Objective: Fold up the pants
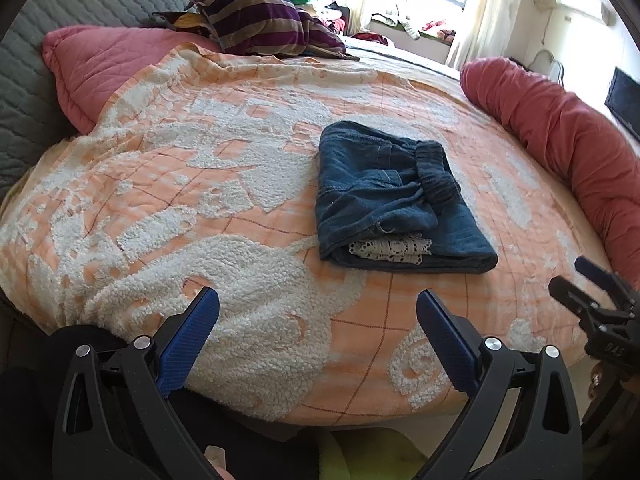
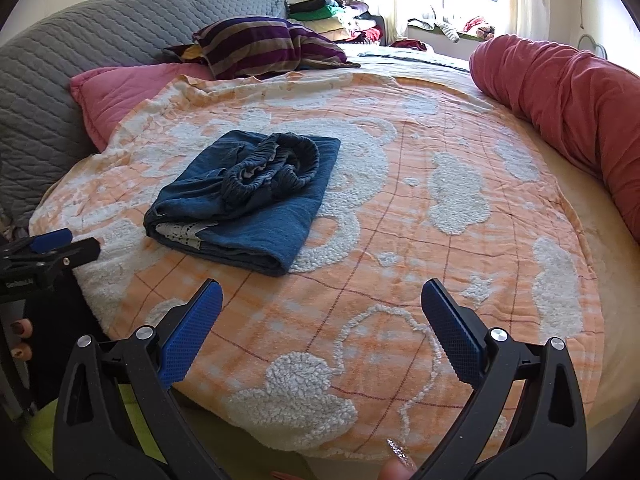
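The bed [image 1: 248, 184] is covered by an orange-white blanket [image 2: 400, 240]. Folded blue pants [image 1: 384, 196] are laid mid-bed, nearer the front edge. Left gripper [image 1: 318, 312] and right gripper [image 2: 322, 304] are held level over the front edge, jaws spread, nothing gripped.

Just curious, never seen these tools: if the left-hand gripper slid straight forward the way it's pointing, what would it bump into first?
Probably the folded blue pants, lying on the orange and white blanket ahead, slightly right of centre between the open left gripper fingers. Depth is unclear; held low, it could brush the blanket first.
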